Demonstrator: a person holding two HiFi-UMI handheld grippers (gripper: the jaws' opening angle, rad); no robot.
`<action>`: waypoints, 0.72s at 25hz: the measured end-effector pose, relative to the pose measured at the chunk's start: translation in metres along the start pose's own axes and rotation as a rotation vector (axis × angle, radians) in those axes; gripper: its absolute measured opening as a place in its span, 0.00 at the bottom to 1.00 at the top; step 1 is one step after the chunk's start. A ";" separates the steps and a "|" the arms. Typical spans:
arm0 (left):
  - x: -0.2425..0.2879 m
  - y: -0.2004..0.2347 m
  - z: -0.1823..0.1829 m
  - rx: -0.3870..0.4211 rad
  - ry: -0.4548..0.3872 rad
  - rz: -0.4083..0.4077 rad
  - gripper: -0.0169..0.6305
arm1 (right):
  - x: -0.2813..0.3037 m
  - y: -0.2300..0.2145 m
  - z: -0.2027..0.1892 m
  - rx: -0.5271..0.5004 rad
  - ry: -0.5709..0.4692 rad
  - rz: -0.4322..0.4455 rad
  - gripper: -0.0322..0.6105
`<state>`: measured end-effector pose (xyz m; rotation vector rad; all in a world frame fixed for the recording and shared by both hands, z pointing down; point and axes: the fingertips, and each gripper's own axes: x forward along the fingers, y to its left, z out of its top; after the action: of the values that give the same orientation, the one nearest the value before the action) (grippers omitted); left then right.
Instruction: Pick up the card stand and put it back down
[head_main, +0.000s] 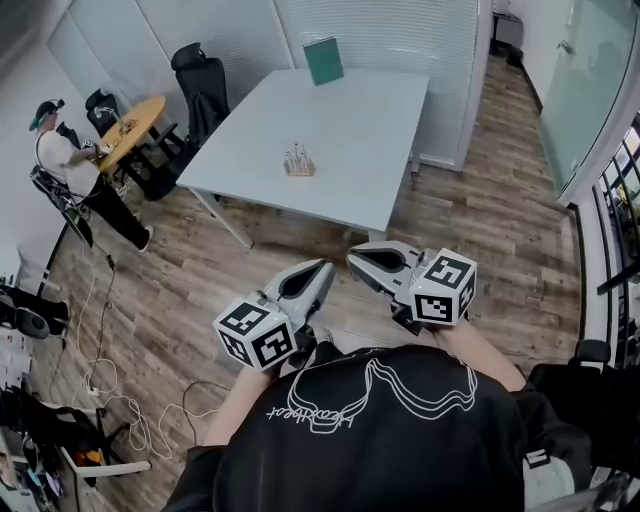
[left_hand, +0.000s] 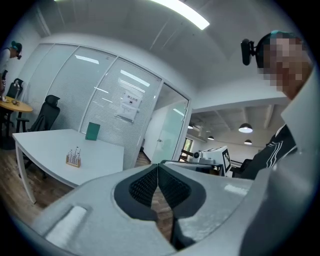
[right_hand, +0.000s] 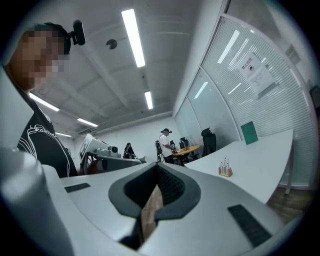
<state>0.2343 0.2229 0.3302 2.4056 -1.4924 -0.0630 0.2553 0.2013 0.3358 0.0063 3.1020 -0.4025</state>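
A small wooden stand (head_main: 298, 161) with thin upright pieces sits near the middle of the white table (head_main: 360, 170). A green upright card (head_main: 323, 60) stands at the table's far edge. Both show in the left gripper view, the wooden stand (left_hand: 73, 159) and the green card (left_hand: 92, 131), and in the right gripper view, the stand (right_hand: 226, 170) and the card (right_hand: 249, 133). My left gripper (head_main: 322, 270) and right gripper (head_main: 355, 258) hang side by side close to my chest, over the floor and well short of the table. Both are shut with nothing between the jaws.
A person (head_main: 70, 170) stands at the far left beside a round wooden table (head_main: 135, 125). A black office chair (head_main: 205, 85) stands by the white table's left corner. Cables (head_main: 110, 390) lie on the wood floor at the left. Glass walls close off the back and right.
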 end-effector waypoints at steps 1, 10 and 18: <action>0.001 0.003 0.000 0.000 0.002 0.000 0.05 | 0.002 -0.003 0.001 0.002 -0.006 -0.009 0.06; 0.015 0.046 -0.004 -0.021 0.001 -0.039 0.05 | 0.022 -0.036 -0.008 0.027 -0.014 -0.076 0.06; 0.038 0.105 0.017 -0.019 0.016 -0.110 0.05 | 0.068 -0.085 0.003 0.026 -0.019 -0.144 0.06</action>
<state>0.1574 0.1424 0.3482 2.4660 -1.3455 -0.0816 0.1868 0.1189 0.3537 -0.2199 3.0884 -0.4439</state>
